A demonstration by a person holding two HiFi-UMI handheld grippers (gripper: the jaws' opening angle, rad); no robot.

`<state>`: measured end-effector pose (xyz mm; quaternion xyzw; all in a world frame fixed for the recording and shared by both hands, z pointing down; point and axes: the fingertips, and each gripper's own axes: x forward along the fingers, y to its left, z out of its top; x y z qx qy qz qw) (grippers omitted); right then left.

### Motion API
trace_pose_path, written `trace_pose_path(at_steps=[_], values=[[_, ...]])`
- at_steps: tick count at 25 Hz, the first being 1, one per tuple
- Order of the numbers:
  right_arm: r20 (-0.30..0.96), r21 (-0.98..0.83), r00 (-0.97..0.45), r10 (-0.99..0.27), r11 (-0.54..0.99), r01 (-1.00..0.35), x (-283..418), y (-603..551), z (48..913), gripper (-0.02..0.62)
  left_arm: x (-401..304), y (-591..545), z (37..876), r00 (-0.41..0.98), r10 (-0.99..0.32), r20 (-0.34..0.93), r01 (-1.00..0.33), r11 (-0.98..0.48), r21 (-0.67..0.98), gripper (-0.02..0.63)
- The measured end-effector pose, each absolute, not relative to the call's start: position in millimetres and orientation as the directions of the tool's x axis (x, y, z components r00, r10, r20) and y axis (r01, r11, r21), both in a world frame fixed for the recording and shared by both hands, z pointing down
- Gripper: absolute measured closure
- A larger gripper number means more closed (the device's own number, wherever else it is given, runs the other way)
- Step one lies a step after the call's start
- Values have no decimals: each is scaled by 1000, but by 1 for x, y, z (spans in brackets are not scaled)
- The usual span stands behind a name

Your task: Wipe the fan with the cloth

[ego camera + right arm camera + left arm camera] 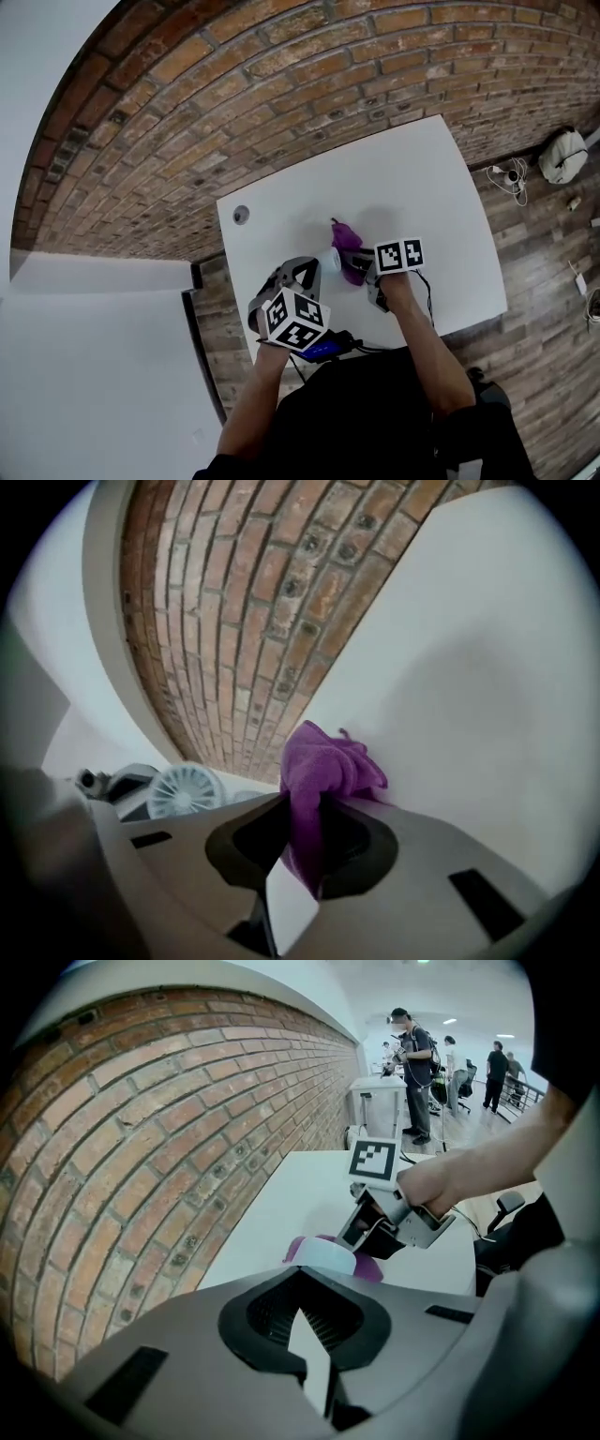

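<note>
Showing my right tongs (309, 808) clamped on a bunched purple microfibre cloth (323, 766). Its free tuft stands clear beyond the tips, just beside the small round white plastic fan (186, 791) on the white table (422, 187). My left tongs (302, 1283) are closed together on the fan's other side, tips just short of it, with nothing visible between them. Handling, as I judge it: the cloth is soft, light and limp, so a pinch near its middle leaves a pad for wiping. The fan looks light and hard, with thin, fragile grille ribs, and is likely to slide on the smooth top. It wants steadying at the rim or base, never the ribs.
</note>
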<state>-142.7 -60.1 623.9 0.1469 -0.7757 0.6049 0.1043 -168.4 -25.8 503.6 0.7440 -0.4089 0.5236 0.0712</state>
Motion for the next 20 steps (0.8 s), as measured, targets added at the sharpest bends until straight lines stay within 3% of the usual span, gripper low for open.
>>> trace_pose_path(at_steps=[3, 7, 11, 13, 16, 20], values=[[497, -828, -867, -39, 280, -487, -137, -50, 659, 520, -169, -26, 504, 117, -537, 835, -682, -655, -326, 615], [592, -736, -805, -21, 393, -552, -124, -56, 661, 520, -168, -27, 504, 123, -540, 833, -689, -651, -320, 615], [479, -798, -865, -149, 336, -500, -129, -92, 631, 520, -168, -27, 503, 127, -547, 828, -692, -647, -321, 615], [430, -833, -891, -148, 316, -454, -144, -99, 623, 520, -169, -28, 503, 129, -551, 824, -696, -642, -321, 615], [438, -850, -894, -93, 283, -445, -164, -89, 638, 520, -169, -28, 503, 129, -556, 821, -701, -637, -321, 615], [451, -855, -880, -147, 212, -473, -149, -76, 650, 520, -168, -28, 503, 137, -561, 816, -705, -635, -317, 615]])
